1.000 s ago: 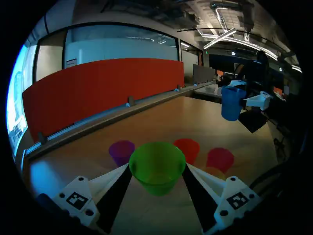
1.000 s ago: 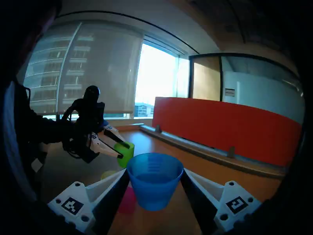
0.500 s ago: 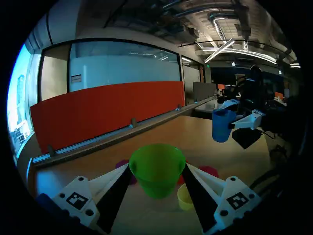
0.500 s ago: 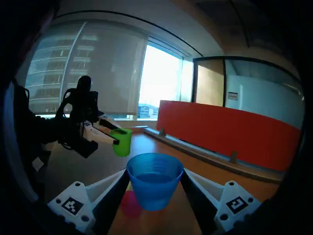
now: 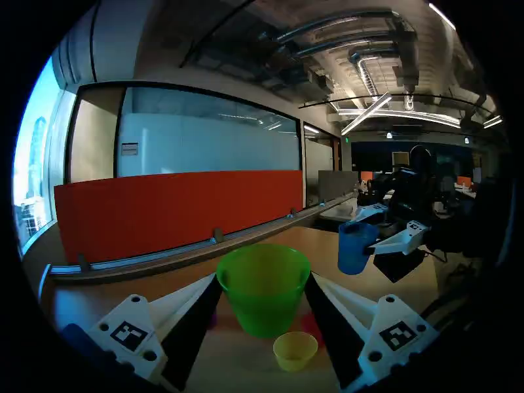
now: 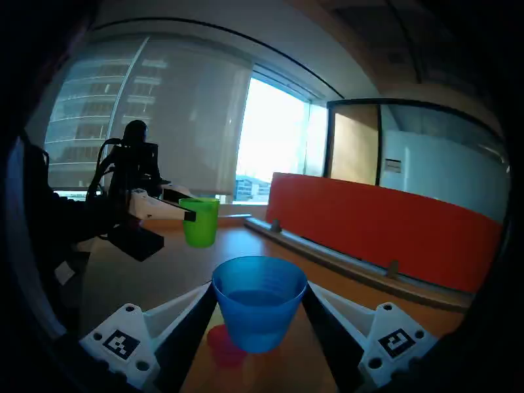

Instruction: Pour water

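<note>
Office; wooden table point(image 6: 150, 275) across lower frame. Left gripper point(image 5: 262, 283) jaws pinch green cup point(image 5: 263, 308), frame centre. Right gripper point(image 6: 260, 288) jaws pinch blue cup point(image 6: 259, 321), water inside. Thin plastic likely light, squashy: grip mid-wall, gently. Yellow cup point(image 5: 295, 350) lower centre.

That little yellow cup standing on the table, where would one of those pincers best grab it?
Around the side wall of the yellow cup, just under the rim, coming in level from the side. It stands upright and widens upward, so it would likely wedge between the fingers rather than slip.
</note>
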